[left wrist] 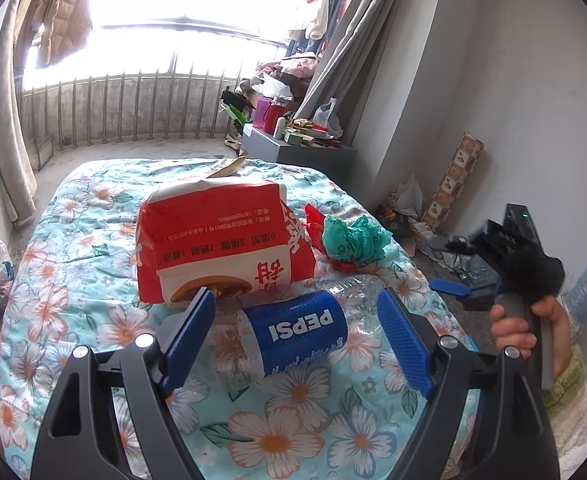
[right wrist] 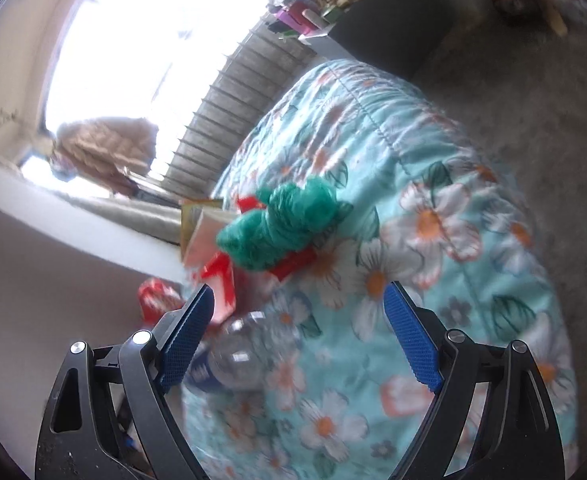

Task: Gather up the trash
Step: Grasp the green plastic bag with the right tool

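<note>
Lying on the flowered bed (left wrist: 73,240), the trash sits in one small pile. The big red and white paper bag (left wrist: 221,240) is at 12 o'clock from the left gripper (left wrist: 296,318). The Pepsi bottle (left wrist: 293,336) lies right between its fingers (left wrist: 191,334), which are spread wide and not touching it. Its long side runs from 8 o'clock to 2 o'clock, so the fingers sit near its two ends, not its sides. The green crumpled bag (right wrist: 281,228) is at 12 o'clock from the right gripper (right wrist: 299,322), a bit farther off. Those fingers are spread wide too and hold nothing. I think the left hand is closest to the bottle, but it needs a turn first.
</note>
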A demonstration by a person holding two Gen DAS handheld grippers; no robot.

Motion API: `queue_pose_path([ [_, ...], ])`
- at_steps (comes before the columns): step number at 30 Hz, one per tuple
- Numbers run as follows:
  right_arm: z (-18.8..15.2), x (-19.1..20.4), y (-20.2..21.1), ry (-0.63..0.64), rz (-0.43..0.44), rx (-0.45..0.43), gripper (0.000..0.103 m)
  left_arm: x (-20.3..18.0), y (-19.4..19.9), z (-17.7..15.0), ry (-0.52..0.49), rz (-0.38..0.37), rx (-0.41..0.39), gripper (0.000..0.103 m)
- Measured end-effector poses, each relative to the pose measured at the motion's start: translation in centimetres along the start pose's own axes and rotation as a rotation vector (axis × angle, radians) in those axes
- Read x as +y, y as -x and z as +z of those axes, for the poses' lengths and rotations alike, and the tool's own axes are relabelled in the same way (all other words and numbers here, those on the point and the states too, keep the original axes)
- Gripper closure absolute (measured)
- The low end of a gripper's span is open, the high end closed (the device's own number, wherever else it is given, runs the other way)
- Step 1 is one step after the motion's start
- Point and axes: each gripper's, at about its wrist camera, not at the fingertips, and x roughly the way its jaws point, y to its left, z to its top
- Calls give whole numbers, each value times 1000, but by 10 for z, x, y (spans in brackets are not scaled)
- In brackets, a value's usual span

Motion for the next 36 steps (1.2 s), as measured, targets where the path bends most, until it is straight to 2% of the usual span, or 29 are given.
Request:
queue_pose_path([
  [4,27,-11,-23,-98,36,-8,24,-1,-3,-2,-7,-29,-7,22],
  [7,43,-10,-43,-116,11,-10,28,-6,-4,-5,-30,-42,-6,22],
  [10,52,-2,-59,-78,-34,0,32,-10,-6,-8,-58,-50,-5,22],
  [13,55,3,-71,-31,-79,24,46,-15,-8,-10,-75,-60,0,22],
  [15,54,6,-73,-23,-67,27,63,-17,-10,-10,-79,-69,4,22],
  [18,53,7,-68,-29,-40,19,70,-21,-12,-8,-85,-79,4,22],
  [24,42,-8,-38,-62,36,9,75,-26,-15,-3,-94,-97,0,24],
  [30,31,-24,-9,-90,77,-5,76,-32,-21,2,-93,-113,-2,29],
  [36,14,-39,22,-85,72,-16,76,-40,-35,31,-119,-137,25,44],
])
